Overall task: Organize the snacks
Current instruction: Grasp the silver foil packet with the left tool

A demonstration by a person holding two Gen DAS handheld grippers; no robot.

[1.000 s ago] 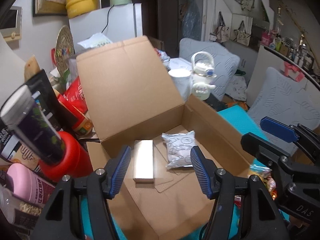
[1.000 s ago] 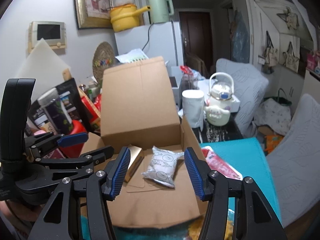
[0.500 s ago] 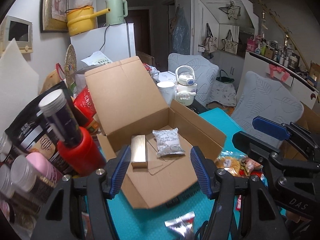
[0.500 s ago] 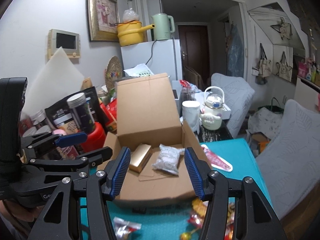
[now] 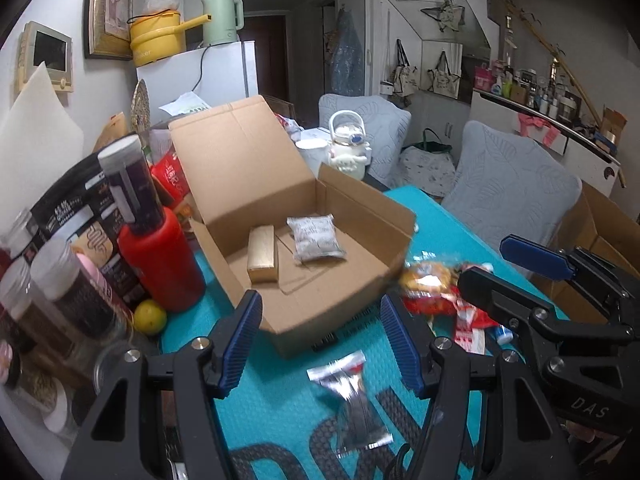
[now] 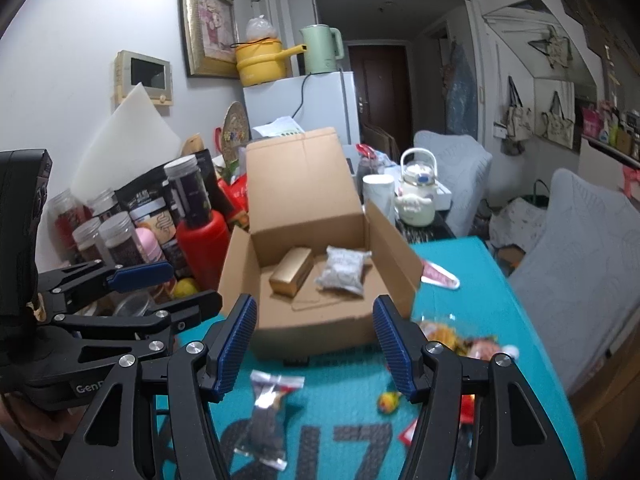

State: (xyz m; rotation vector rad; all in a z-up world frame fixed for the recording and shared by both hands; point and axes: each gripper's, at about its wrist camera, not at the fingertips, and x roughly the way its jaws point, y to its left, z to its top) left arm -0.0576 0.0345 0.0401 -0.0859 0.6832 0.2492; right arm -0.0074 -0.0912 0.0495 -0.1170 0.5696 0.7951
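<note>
A white fridge (image 6: pixel 300 108) is standing against the far wall, carrying a yellow pot (image 6: pixel 260 60) and a pale green kettle (image 6: pixel 322 50) on its top, with a framed picture (image 6: pixel 208 26) hanging on the wall to its left. Beyond the far edge of the teal table (image 5: pixel 436 220), a white teapot (image 6: pixel 416 196) and a white cup (image 6: pixel 378 196) are sitting side by side. Two grey cushioned chairs (image 5: pixel 508 188) are standing along the table's right edge.

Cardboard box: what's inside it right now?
Inside the cardboard box: a gold pack and a white printed pouch, side by side. The near wall hides the floor just behind it.
</note>
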